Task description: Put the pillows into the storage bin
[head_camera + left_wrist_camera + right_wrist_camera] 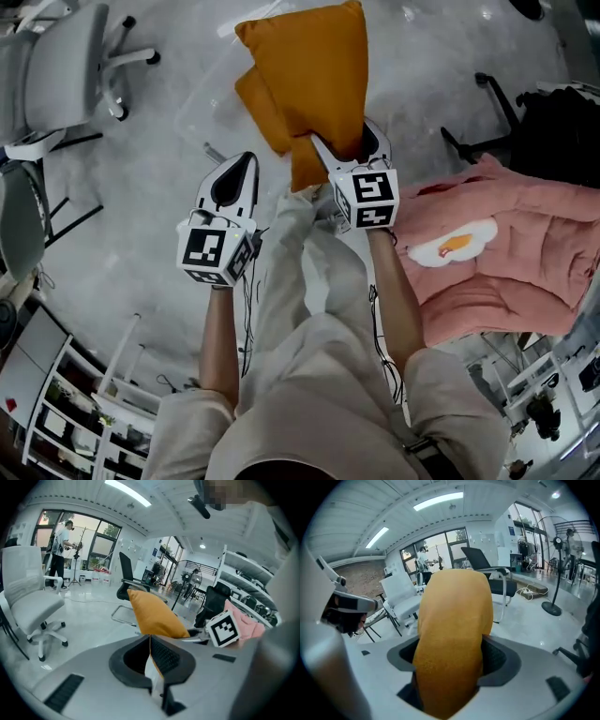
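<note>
My right gripper (347, 145) is shut on the near corner of an orange pillow (305, 75), which hangs out ahead of me above the grey floor. In the right gripper view the orange pillow (454, 616) bulges out between the jaws of the right gripper (452, 658) and fills the middle. My left gripper (242, 169) hovers just left of it, jaws together with nothing in them. In the left gripper view, the left gripper (150, 641) points at the orange pillow (152, 616). A faint clear storage bin (192, 117) lies under the pillow. A pink pillow with a fried-egg print (497, 253) rests at the right.
A grey office chair (66, 66) stands at the far left, and a black chair (553, 122) at the far right. White shelving (66, 412) is at the lower left. In the left gripper view, a person (61, 550) stands far off by the windows.
</note>
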{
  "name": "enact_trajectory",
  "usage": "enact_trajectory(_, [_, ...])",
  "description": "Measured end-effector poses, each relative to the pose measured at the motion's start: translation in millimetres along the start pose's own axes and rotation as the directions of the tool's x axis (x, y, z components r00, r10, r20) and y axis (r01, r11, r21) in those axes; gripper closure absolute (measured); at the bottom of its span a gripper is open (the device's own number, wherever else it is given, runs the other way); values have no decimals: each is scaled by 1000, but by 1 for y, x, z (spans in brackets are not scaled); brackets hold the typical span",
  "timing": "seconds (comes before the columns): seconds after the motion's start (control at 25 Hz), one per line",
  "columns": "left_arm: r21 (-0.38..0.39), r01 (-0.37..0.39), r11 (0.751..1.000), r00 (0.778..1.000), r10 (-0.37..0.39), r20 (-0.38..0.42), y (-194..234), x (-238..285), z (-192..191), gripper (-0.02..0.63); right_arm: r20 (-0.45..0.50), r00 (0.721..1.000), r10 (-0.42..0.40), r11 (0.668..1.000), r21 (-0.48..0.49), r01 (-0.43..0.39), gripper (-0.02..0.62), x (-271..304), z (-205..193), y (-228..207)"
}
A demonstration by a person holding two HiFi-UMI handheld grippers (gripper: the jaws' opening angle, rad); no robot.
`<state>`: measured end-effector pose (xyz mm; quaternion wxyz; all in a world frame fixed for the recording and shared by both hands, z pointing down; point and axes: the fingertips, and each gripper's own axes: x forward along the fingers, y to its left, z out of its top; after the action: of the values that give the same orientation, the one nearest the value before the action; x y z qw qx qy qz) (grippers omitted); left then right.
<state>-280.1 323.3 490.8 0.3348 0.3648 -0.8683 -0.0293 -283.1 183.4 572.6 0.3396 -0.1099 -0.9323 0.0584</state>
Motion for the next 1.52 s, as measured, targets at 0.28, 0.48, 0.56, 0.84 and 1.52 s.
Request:
enact_trajectory(0.28, [-21, -36, 999, 999, 36, -3, 35, 5, -15, 591, -155, 987, 33, 998, 58, -24, 243, 104, -63, -7])
enact_trajectory(0.48, [-30, -44, 999, 999, 43, -23, 45, 7, -25, 591, -277, 960, 42, 991, 136, -5, 232, 162, -107, -18])
enact_trajectory(0.56, [-31, -44, 999, 999, 43, -30, 51, 5, -29, 591, -309, 950, 48, 985, 172, 6, 221, 180, -121, -19])
enact_trajectory(0.84, [-33, -41, 999, 998, 39, -50, 63, 3, -38, 591, -380, 919, 105, 973, 229, -17, 103, 225, -151, -10])
enact_trajectory(1.52, [40, 61, 997, 994, -58, -90, 8, 46, -19, 591, 55, 994, 95, 987, 123, -102, 107, 105, -45, -7])
